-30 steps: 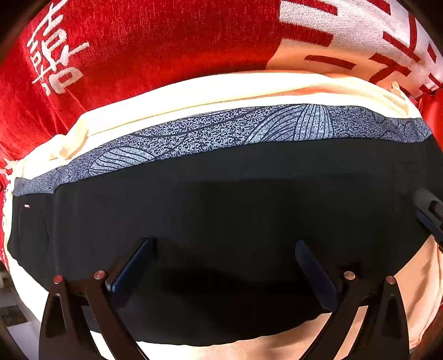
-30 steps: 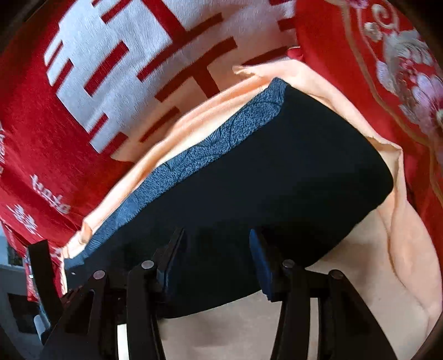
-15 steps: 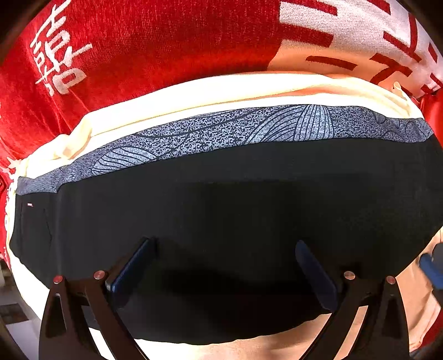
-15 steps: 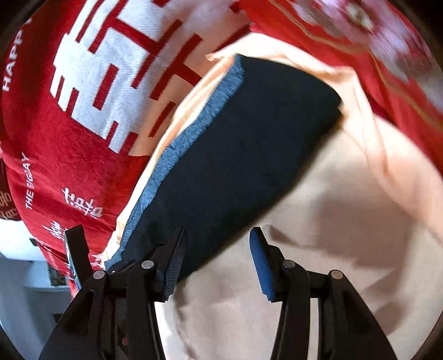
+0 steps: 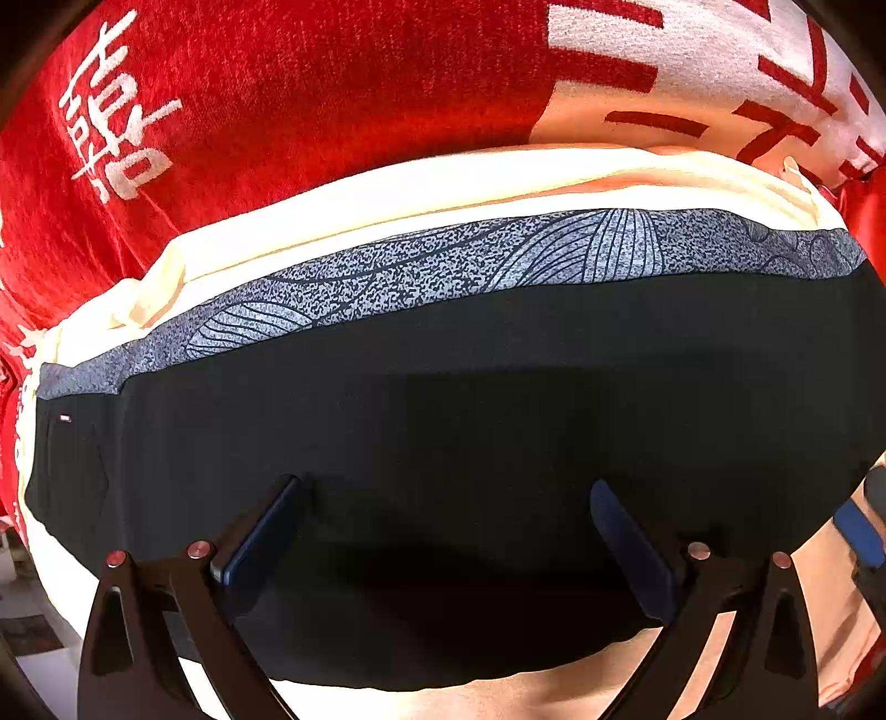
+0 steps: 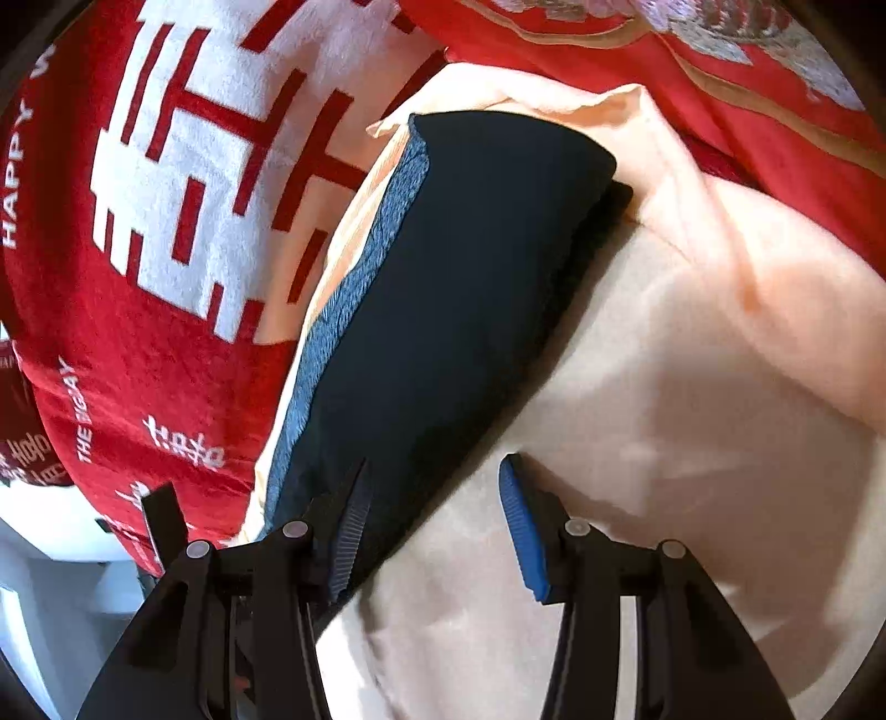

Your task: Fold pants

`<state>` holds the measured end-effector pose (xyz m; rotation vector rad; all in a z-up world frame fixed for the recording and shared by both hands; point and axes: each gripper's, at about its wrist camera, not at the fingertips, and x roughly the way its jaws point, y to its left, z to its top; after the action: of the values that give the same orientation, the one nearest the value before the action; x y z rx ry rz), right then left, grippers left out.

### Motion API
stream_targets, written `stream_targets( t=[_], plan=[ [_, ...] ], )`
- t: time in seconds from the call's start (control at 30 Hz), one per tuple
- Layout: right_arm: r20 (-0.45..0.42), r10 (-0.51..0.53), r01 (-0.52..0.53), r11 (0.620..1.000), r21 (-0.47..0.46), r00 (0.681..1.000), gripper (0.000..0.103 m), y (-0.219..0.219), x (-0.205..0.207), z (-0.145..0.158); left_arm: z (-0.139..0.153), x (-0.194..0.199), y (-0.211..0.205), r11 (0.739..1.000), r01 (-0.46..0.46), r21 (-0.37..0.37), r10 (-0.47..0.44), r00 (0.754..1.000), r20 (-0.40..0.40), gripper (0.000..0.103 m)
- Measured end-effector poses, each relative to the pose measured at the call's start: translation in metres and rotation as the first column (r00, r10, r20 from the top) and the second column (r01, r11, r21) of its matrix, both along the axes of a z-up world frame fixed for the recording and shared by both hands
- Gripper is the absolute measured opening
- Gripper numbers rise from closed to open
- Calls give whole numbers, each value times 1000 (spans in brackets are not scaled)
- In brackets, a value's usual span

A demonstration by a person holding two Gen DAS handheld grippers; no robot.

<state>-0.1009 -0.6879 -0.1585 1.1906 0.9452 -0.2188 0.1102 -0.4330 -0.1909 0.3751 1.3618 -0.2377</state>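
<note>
We see bright, warm light; the black pants point(image 5: 443, 443) swallow detail, with a darker shadow on them nearest the lens. Fisheye bending curves everything around them; corners go black.

Two close downward wrist views, both on the pants point(image 5: 443, 432).

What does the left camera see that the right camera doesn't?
Only the left wrist view shows the pants' whole grey patterned band with its leaf lines, a tiny tag at the left end, and the left gripper open over the dark cloth.

Only the right wrist view shows the pants' folded end, a wide stretch of the peach sheet, flower embroidery on red cloth, and the right gripper open over the pants' edge.

Both show the dark pants on the peach sheet, with the red blanket and its white characters behind.
</note>
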Motion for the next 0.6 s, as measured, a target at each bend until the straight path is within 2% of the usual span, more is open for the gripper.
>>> stream_targets(
  t=[0.23, 0.37, 0.4, 0.43, 0.47, 0.5, 0.53, 0.6],
  plan=[
    [92, -82, 84, 996, -10, 992, 53, -13, 15, -6, 1, -1, -1, 1000, 14, -2, -14, 1000, 10, 103],
    [106, -68, 69, 997, -14, 992, 53, -16, 38, -6, 2, -3, -3, 999, 32, -7, -32, 999, 22, 103],
    [90, -64, 65, 998, -8, 994, 45, -17, 43, -5, 3, -3, -3, 999, 39, -9, -39, 999, 25, 103],
    [51, -55, 56, 998, -16, 997, 21, -17, 48, -3, 4, -3, -4, 999, 44, -8, -44, 999, 26, 103],
    [46, -45, 46, 999, -18, 998, 19, -17, 49, 0, 7, -4, -3, 999, 45, -9, -44, 999, 32, 103],
    [49, -35, 36, 999, -28, 998, 17, -16, 50, 7, 12, -4, -2, 999, 43, -23, -42, 998, 37, 93],
    [49, -15, 17, 999, -49, 999, 16, -13, 50, 14, 17, -6, -1, 998, 45, -50, -43, 998, 36, 77],
    [48, 38, -32, 993, -117, 998, 16, -6, 53, 32, 25, -11, 0, 991, 62, -117, -62, 998, 1, 74]
  ],
)
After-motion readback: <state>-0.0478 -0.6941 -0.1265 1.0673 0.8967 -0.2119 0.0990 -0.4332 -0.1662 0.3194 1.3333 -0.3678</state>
